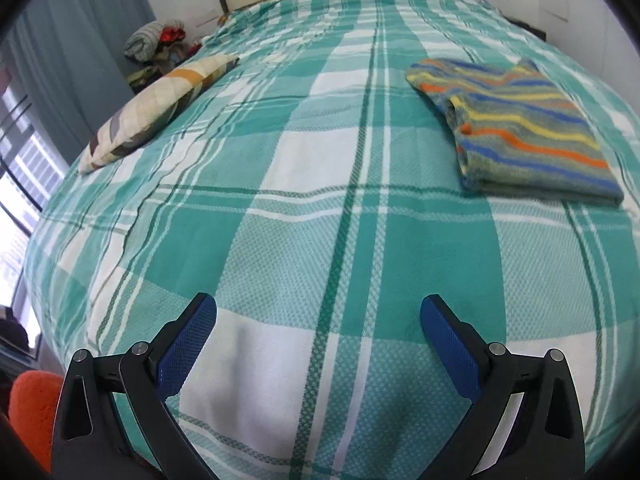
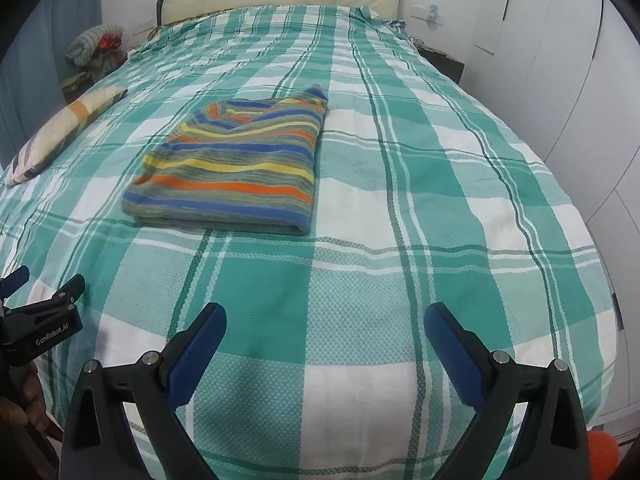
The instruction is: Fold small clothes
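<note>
A small striped knitted garment point(image 1: 516, 124) in blue, yellow, orange and grey lies folded into a neat rectangle on the bed, at the right in the left wrist view and left of centre in the right wrist view point(image 2: 236, 164). My left gripper point(image 1: 318, 314) is open and empty, held over the near end of the bed, well short of the garment. My right gripper point(image 2: 324, 322) is open and empty too, also over the near end. The left gripper also shows at the left edge of the right wrist view point(image 2: 44, 280).
The bed has a teal and white checked cover point(image 1: 280, 200). A patterned pillow point(image 1: 160, 104) lies at its left edge. A pile of clothes point(image 1: 156, 40) sits beyond the bed at the far left. White wardrobe doors point(image 2: 580, 100) stand to the right.
</note>
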Motion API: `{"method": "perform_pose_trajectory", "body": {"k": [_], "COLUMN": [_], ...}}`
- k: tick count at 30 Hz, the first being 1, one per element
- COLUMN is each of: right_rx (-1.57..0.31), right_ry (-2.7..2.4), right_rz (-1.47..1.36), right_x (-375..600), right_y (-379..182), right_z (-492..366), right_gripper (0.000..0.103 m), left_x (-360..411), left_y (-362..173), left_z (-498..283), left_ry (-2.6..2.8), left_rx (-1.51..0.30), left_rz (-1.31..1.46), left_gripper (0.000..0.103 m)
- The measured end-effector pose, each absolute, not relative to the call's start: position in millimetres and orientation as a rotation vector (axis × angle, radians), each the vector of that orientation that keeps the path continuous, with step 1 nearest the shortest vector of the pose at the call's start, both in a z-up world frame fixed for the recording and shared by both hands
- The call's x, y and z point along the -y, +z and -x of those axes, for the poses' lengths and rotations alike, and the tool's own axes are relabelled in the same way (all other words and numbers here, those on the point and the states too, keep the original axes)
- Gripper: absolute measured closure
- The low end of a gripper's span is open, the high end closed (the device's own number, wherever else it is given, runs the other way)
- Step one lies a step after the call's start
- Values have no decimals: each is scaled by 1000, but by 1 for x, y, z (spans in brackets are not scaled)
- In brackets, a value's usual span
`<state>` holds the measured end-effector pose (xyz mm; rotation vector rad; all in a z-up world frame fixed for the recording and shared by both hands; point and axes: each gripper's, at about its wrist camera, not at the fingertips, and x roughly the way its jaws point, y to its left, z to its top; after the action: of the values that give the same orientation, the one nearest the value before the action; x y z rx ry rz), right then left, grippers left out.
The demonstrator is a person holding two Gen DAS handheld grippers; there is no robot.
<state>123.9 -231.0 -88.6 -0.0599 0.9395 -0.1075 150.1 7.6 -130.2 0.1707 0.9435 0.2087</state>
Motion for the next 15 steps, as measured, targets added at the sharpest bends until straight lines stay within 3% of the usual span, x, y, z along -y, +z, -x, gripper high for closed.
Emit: {"method": "perform_pose_trajectory", "body": {"k": [9,15], "right_rx": [-971,-983], "right_ry": [-119,-98], "right_rz": [81,38], "right_x": [231,231], "right_y": [-102,-87], "right_z": [-124,-122], "right_gripper": [5,5], "left_x": [-6,-6], "left_y": [-138,-100], "left_z": [-157,-153], "left_ry": [172,137], "left_rx": [-1056,-1046], "left_rz": [-162,-134], "left_gripper": [1,1]}}
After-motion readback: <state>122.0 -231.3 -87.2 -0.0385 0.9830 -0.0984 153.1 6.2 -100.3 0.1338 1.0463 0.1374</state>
